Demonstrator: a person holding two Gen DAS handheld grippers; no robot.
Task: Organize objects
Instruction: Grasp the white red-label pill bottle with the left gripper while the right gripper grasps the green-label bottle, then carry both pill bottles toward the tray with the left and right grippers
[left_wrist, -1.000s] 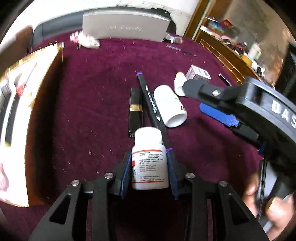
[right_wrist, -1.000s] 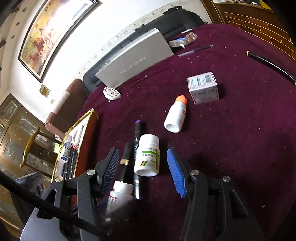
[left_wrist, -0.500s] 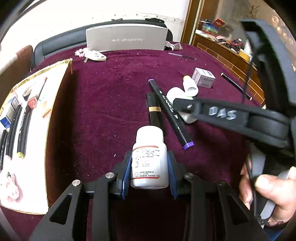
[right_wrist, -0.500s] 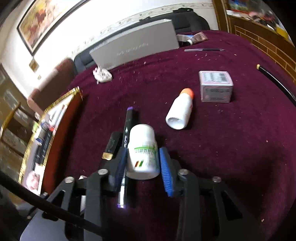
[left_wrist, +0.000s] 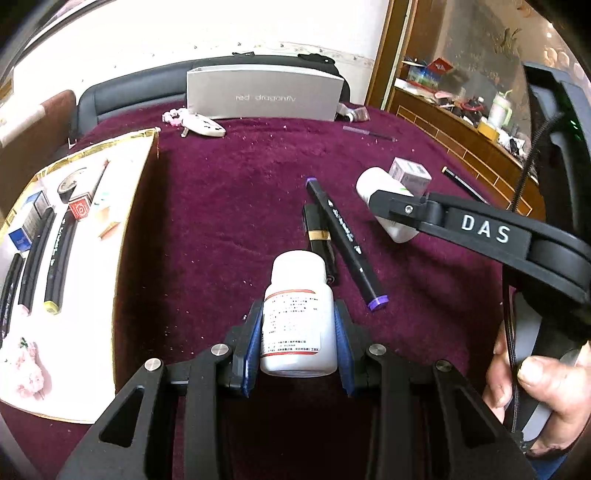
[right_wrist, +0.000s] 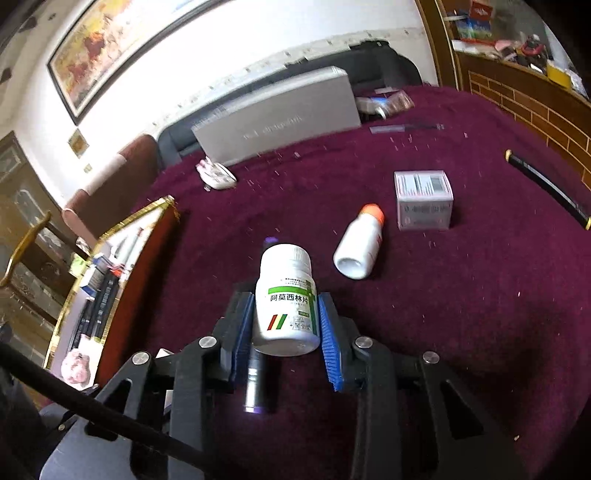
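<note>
A: Pill bottles are what both hands are carrying right now. The left gripper (left_wrist: 298, 334) is clamping a white bottle with a red-edged label (left_wrist: 298, 325), its blue pads pressing on both sides of the body.

B: And the right gripper (right_wrist: 286, 325)?

A: Its jaws have just been closing, and they are now gripping the green-labelled medicine bottle (right_wrist: 286, 306), cap pointing away from the camera. In the left wrist view that bottle is sitting at about two o'clock, half hidden behind the right gripper's arm.

B: So which step are we watching?

A: I judge the pick is finishing on both sides and the carry is beginning. The likely goal is the gold-edged tray (left_wrist: 146, 173) at nine o'clock in the left view, where markers and small boxes are already lying in rows.

B: What is remaining on the counter (right_wrist: 461, 314)?

A: A purple-capped marker (left_wrist: 345, 240) and a black tube with a gold band (left_wrist: 319, 236) are lying side by side at twelve o'clock from the left bottle. An orange-capped bottle (right_wrist: 358, 245) and a small grey box (right_wrist: 423, 199) are resting at one o'clock in the right view.

B: What is the next move demanding?

A: Probably lifting each bottle clear of the marker, swinging towards the tray, and finding a bare patch there before releasing.
</note>
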